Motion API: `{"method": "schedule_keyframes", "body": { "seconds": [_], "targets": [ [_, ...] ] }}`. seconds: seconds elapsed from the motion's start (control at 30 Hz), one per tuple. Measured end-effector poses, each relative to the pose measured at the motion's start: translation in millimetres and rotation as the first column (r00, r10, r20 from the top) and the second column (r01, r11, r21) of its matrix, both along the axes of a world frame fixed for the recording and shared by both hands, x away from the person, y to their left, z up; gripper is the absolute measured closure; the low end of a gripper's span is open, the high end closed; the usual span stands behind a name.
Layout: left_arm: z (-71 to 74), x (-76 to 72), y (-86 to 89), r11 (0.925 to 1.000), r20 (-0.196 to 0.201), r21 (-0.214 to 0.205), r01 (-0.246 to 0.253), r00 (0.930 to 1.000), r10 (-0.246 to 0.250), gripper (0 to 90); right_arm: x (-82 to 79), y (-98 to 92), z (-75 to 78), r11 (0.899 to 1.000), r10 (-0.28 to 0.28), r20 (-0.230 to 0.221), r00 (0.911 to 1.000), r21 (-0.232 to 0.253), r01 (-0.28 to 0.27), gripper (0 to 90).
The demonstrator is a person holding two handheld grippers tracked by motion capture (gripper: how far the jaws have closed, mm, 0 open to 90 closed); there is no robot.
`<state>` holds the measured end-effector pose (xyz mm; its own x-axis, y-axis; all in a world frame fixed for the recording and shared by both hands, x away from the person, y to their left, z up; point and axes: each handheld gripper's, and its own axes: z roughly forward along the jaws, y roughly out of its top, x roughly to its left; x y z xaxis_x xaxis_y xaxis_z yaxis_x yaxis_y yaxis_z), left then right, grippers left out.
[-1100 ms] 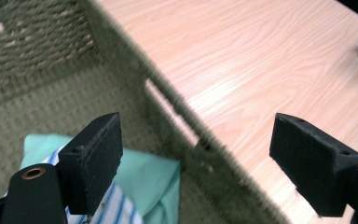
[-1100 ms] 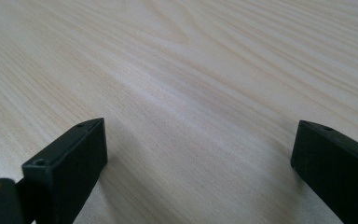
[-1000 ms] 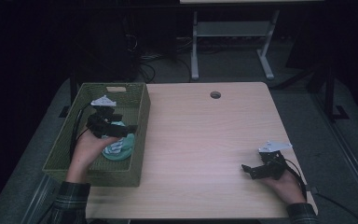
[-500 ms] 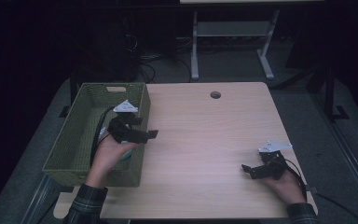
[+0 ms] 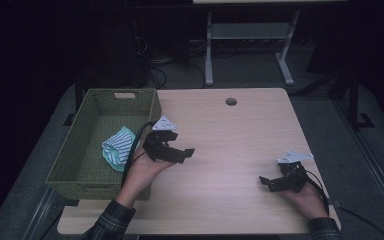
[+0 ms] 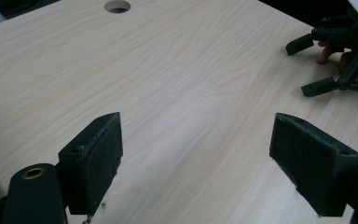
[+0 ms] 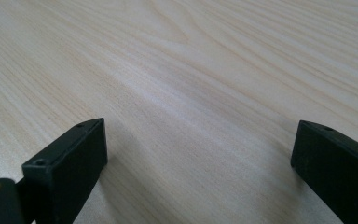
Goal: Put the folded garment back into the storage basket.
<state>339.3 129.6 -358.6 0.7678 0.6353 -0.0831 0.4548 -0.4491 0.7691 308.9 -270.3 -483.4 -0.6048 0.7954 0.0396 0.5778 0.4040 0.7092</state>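
The left gripper (image 5: 180,152) has come out of the green woven plastic basket (image 5: 80,165) and now hangs over the light wooden table (image 5: 230,145), its jaws spread wide with nothing between them. The striped white and teal cloth (image 5: 117,148) lies in the basket, behind these jaws, so the placing looks finished. The right gripper (image 5: 275,182) stays low near the table, jaws also released, empty.
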Motion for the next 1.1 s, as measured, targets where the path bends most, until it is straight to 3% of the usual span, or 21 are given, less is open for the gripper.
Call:
{"method": "schedule_keyframes", "body": {
  "seconds": [0.1,0.63,1.1],
  "targets": [
    [-6.6,-2.1,-7.4,1.0000,-0.004,-0.009,0.001,1.0000,-0.001,16.6,0.1,-0.1,0.0,1.000,0.001,0.001,1.0000,-0.001,-0.001,3.3],
    [-47.6,-3.2,-29.6,0.9994,-0.029,0.030,0.017,0.9994,-0.016,16.6,0.0,-0.1,0.0,1.000,0.001,0.000,1.0000,-0.001,-0.001,3.3],
    [-88.9,1.2,-43.8,0.9890,-0.030,0.147,0.014,0.9995,-0.010,16.6,0.0,-0.1,0.0,1.000,0.001,0.000,1.0000,-0.001,-0.001,3.3]
  ]
}}
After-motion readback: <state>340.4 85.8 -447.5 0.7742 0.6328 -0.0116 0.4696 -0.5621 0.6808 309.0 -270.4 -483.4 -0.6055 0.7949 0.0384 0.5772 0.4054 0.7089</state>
